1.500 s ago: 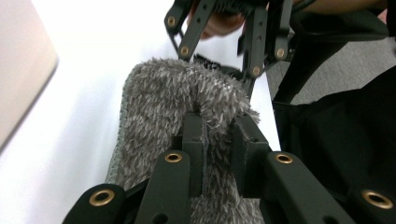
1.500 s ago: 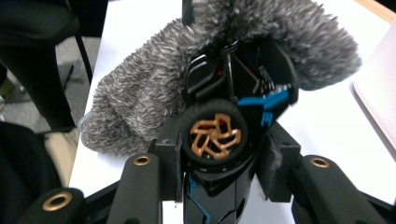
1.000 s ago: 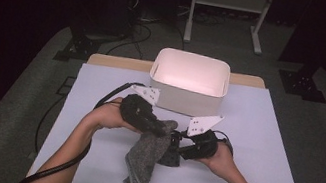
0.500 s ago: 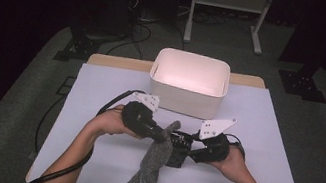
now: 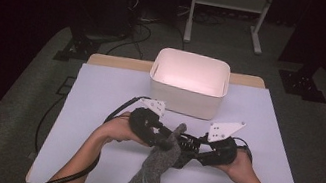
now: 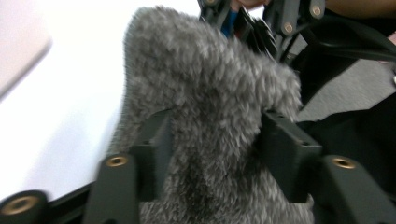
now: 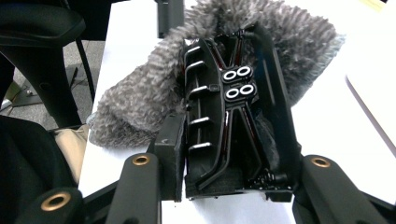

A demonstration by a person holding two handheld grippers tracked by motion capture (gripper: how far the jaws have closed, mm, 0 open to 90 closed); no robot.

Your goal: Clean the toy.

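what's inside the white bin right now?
From the high view, the white bin shows bare pale walls and floor, nothing in it. Its near wall hides the front strip of the floor. The grey fuzzy sock is outside it, held by the left gripper over the table.

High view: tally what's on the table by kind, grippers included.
Grey fuzzy cloth: 1
White bin: 1
Black clip-like part: 1
Grippers: 2, left gripper and right gripper
Total: 5
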